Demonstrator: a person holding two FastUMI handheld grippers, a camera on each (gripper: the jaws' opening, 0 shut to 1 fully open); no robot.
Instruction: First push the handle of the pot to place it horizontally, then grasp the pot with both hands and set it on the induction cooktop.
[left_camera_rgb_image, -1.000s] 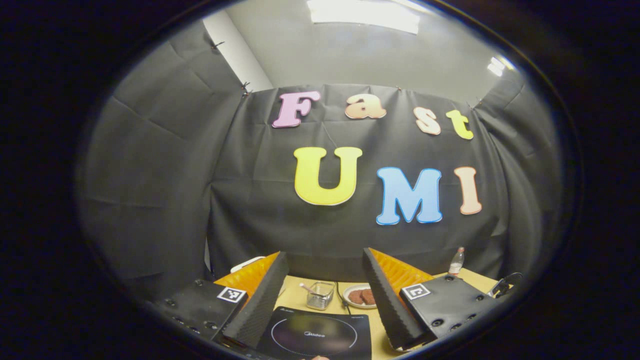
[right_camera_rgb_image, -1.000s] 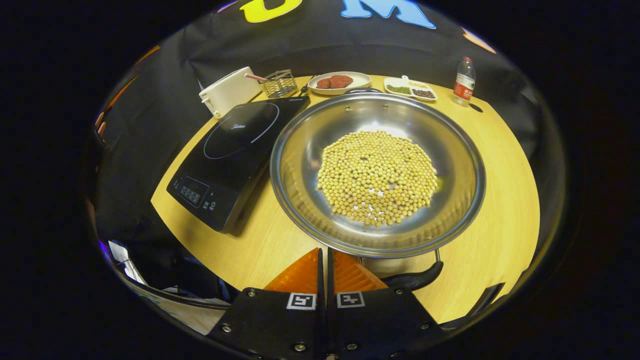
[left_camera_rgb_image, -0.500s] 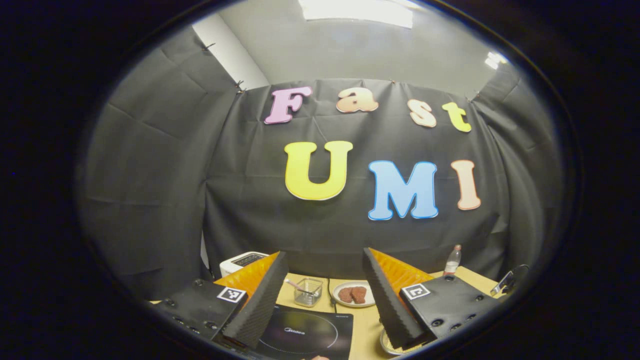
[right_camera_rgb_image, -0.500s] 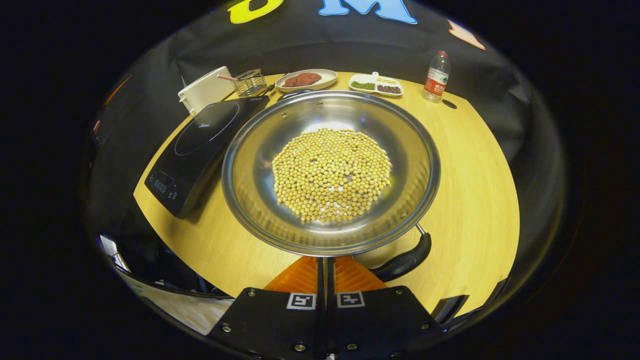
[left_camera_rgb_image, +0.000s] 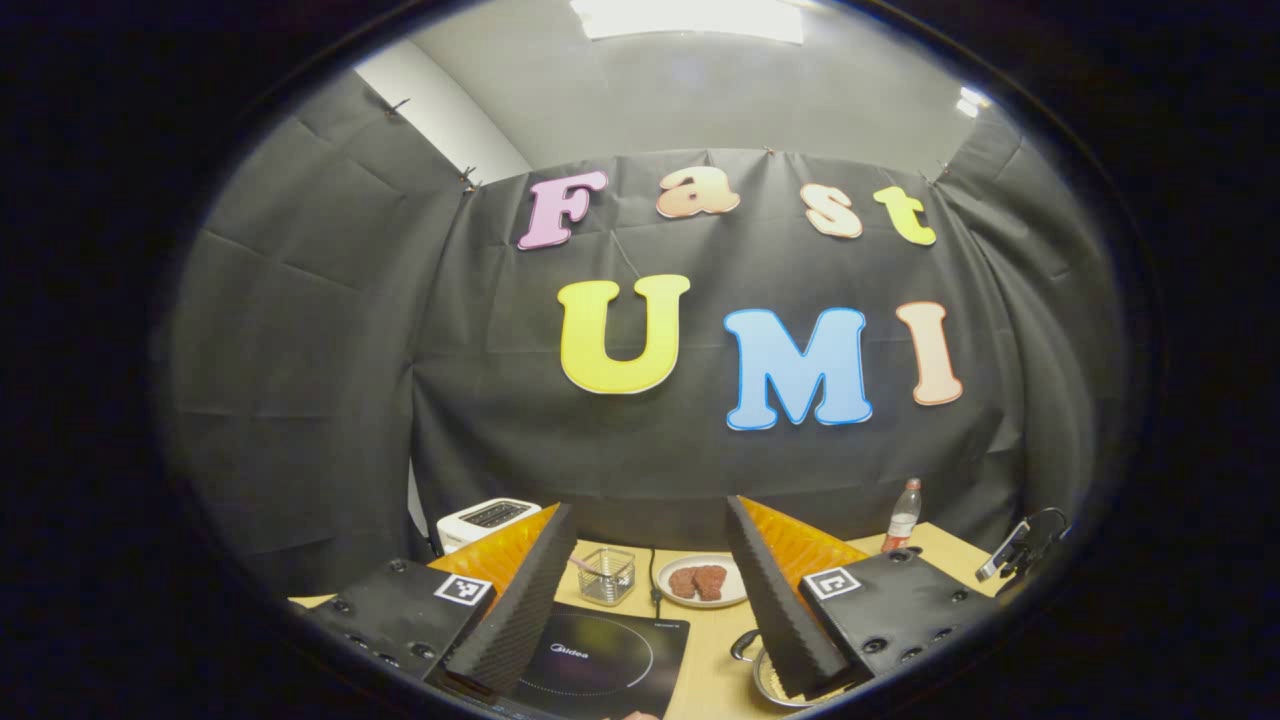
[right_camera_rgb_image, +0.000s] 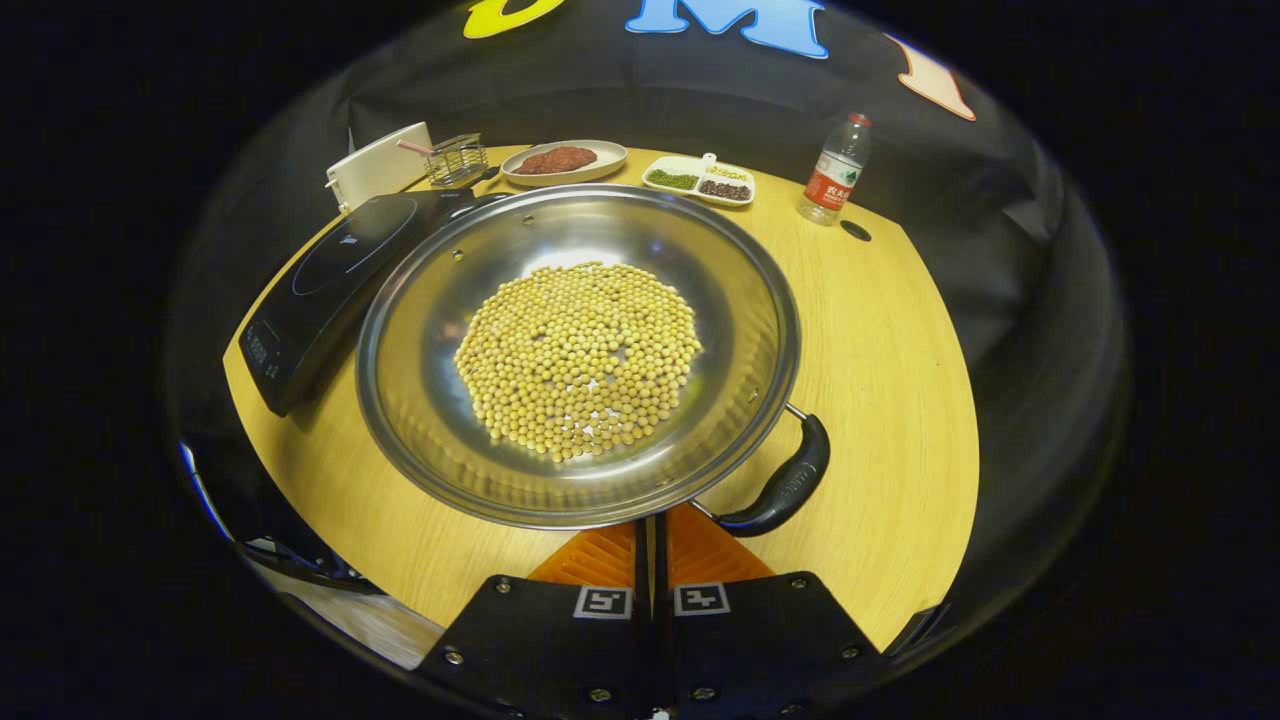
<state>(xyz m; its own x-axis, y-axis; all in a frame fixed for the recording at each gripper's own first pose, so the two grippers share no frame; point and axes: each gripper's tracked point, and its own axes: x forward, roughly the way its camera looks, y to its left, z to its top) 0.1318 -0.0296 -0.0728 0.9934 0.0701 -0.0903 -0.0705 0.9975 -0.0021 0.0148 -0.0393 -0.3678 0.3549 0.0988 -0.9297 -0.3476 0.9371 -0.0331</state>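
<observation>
The right tongs (right_camera_rgb_image: 652, 535) are being kept clenched as a blunt pusher beside the pot (right_camera_rgb_image: 578, 350) handle (right_camera_rgb_image: 783, 484) at 5 o'clock; the left tongs (left_camera_rgb_image: 650, 590) are being held released over the cooktop (left_camera_rgb_image: 600, 655).

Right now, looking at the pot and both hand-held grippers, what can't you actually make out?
- Right gripper view: the right hand-held gripper tips are hidden under the pot rim.
- Same view: the far pot handle is mostly hidden behind the rim.
- Left gripper view: the pot is cut off by the view's edge and the left hand-held gripper.
- Induction cooktop panel markings: too small.
</observation>
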